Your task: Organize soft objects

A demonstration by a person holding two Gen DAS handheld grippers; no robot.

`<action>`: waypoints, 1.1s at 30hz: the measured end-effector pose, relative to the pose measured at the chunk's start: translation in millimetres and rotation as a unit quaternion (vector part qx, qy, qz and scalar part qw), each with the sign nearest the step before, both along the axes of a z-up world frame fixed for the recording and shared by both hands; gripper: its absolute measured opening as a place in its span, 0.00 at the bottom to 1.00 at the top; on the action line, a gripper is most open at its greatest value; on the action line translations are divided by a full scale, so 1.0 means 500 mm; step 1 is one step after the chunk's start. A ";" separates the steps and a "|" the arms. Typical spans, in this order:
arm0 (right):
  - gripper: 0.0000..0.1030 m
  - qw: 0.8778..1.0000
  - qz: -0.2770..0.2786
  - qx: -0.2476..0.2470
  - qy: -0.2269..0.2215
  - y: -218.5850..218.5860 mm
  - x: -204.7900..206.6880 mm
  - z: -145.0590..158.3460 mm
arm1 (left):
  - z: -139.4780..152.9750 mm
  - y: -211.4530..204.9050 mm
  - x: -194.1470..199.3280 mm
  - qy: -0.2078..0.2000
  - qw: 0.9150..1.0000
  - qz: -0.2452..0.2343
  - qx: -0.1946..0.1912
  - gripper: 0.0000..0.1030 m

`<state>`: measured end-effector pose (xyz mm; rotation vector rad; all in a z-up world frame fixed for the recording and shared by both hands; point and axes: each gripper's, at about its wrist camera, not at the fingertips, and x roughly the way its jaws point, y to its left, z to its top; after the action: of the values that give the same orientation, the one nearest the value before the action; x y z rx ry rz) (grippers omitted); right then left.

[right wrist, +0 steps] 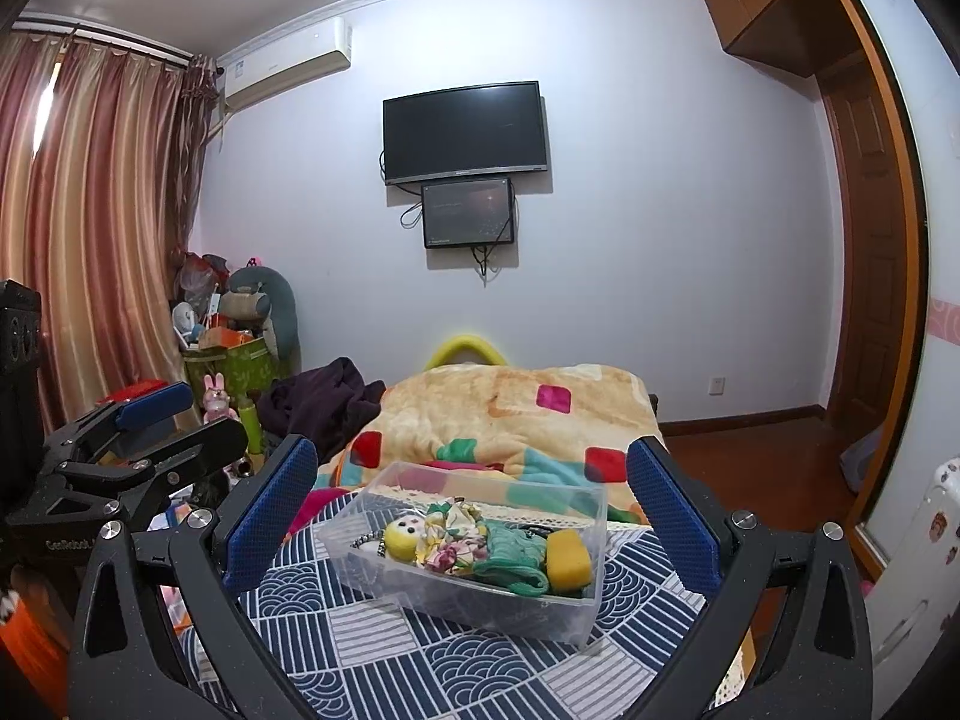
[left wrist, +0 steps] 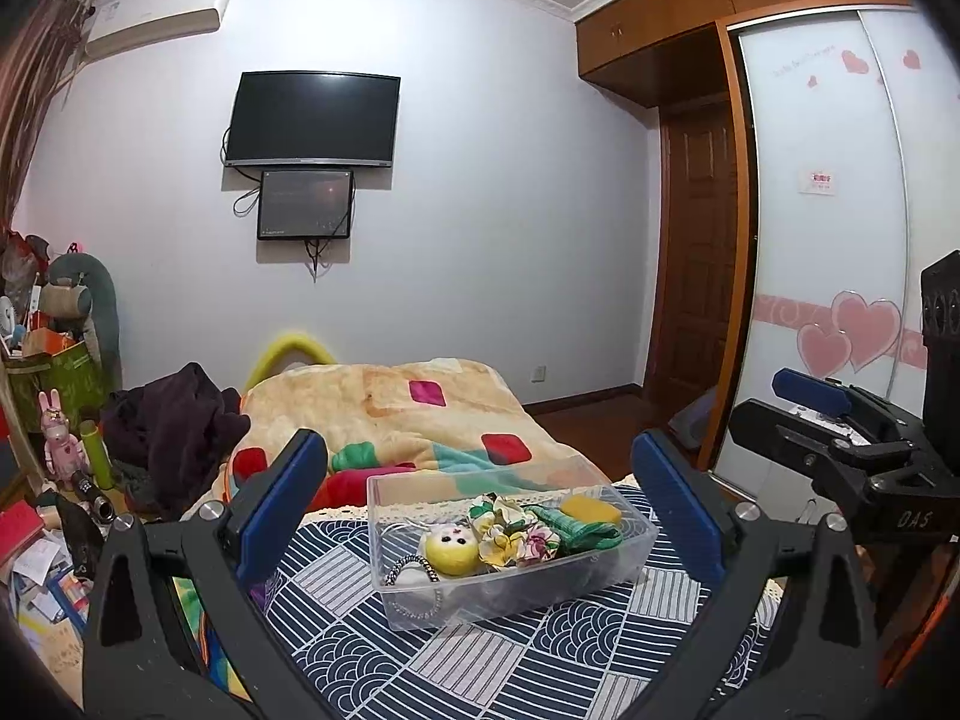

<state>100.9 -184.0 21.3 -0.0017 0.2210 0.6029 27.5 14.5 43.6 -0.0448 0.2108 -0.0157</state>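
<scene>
A clear plastic bin sits on a navy patterned cloth. In it lie a yellow plush doll, a floral scrunchie, a green knit piece, a yellow sponge and a beaded band. My left gripper is open and empty, held back from the bin; it also shows in the right wrist view. My right gripper is open and empty; it also shows in the left wrist view.
A bed with an orange patchwork blanket lies behind the bin. Dark clothes are heaped on its left. Clutter and a pink bunny crowd the floor at left. A wardrobe and door stand at right.
</scene>
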 end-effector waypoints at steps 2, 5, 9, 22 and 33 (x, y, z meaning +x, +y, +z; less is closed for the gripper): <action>1.00 1.000 0.000 0.000 0.000 0.000 0.000 0.000 | -0.002 0.000 0.002 0.001 1.000 0.000 0.000 1.00; 1.00 1.000 0.000 0.000 0.000 0.000 0.000 0.000 | -0.005 0.003 0.003 0.002 1.000 0.000 -0.002 1.00; 1.00 1.000 0.000 0.000 0.000 -0.001 0.001 0.000 | -0.006 0.003 0.003 0.001 1.000 0.001 -0.001 1.00; 1.00 1.000 0.001 0.000 0.000 0.001 -0.002 0.000 | -0.007 0.007 0.008 0.008 1.000 -0.008 -0.012 1.00; 1.00 1.000 -0.001 0.000 -0.001 -0.001 -0.002 0.001 | -0.006 0.008 0.011 0.012 1.000 -0.015 -0.012 1.00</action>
<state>100.1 -184.6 22.0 -0.0010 0.2192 0.6003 32.9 18.5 40.8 -0.0650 0.2344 -0.0481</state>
